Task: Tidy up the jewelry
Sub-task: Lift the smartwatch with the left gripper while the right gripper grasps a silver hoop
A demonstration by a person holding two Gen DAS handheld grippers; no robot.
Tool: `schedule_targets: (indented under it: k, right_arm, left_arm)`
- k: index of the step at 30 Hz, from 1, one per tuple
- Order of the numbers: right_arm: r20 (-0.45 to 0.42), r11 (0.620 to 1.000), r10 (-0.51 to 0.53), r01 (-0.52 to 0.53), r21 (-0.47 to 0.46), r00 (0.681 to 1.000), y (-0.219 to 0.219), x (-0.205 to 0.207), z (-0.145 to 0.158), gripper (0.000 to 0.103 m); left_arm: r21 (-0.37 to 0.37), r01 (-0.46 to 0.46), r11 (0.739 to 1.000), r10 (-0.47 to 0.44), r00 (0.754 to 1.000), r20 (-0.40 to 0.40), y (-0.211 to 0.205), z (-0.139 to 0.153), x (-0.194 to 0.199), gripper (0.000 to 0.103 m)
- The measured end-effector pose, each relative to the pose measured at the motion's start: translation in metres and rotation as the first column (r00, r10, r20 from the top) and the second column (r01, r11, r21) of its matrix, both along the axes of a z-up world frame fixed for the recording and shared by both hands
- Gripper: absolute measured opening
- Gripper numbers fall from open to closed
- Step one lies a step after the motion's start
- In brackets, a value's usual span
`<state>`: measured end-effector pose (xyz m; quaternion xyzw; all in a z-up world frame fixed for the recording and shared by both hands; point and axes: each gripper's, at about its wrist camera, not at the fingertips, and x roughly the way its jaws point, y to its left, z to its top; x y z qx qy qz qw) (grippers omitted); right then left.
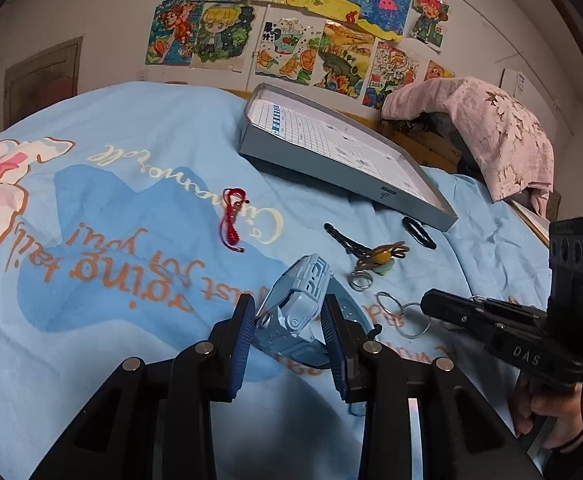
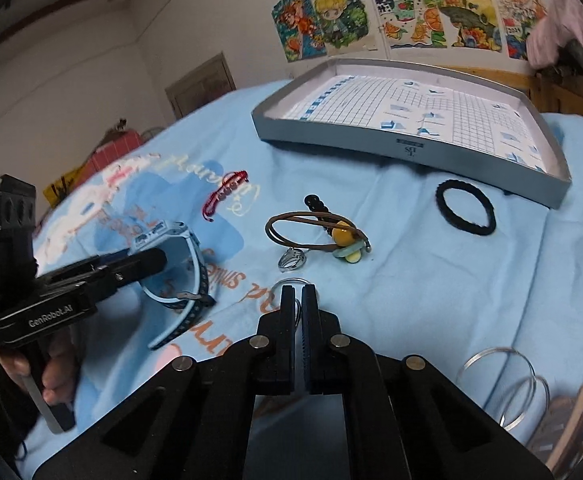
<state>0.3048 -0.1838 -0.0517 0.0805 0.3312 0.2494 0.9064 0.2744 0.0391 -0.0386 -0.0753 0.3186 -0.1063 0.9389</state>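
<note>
Jewelry lies scattered on the blue bedsheet [image 2: 431, 280]: my left gripper [image 1: 287, 312] clamps the blue watch [image 1: 299, 304], and my right gripper [image 2: 298, 300] is closed on a thin silver ring [image 2: 291, 282]. Beyond sit a beaded brown cord [image 2: 315, 232], a black hair tie [image 2: 465, 208], a red bracelet [image 2: 227, 192] and the grey tray [image 2: 411, 148].

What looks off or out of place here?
The grey box lid holds no jewelry; the pieces lie loose on the blue bedsheet. The brown cord bracelet is tangled with a black beaded piece and a ring. No damage shows.
</note>
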Motion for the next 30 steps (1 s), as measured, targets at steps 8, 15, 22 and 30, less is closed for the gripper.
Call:
schedule_targets:
  k: [8, 15, 22, 30]
  right_arm:
    - [-0.023, 0.999, 0.005, -0.004, 0.054, 1.0, -0.008, 0.001, -0.002, 0.002]
    - [-0.12, 0.994, 0.014, -0.001, 0.108, 0.993, -0.013, 0.014, -0.018, 0.013]
    - [-0.094, 0.999, 0.049, -0.046, 0.029, 0.994, 0.01, 0.014, -0.015, 0.057]
    - [-0.117, 0.995, 0.037, -0.048, -0.088, 0.992, 0.027, 0.031, -0.028, 0.052]
  left_arm:
    - [0.032, -0.051, 0.998, 0.053, 0.998, -0.04, -0.006, -0.014, -0.009, 0.026]
    - [0.049, -0.057, 0.997, 0.06, 0.996, -0.061, -0.007, -0.026, -0.005, 0.025]
    - [0.062, -0.075, 0.995, 0.078, 0.995, -0.062, -0.007, -0.04, -0.008, 0.023]
    - [0.004, -0.085, 0.996, 0.085, 0.996, -0.038, 0.003, -0.047, -0.007, 0.023]
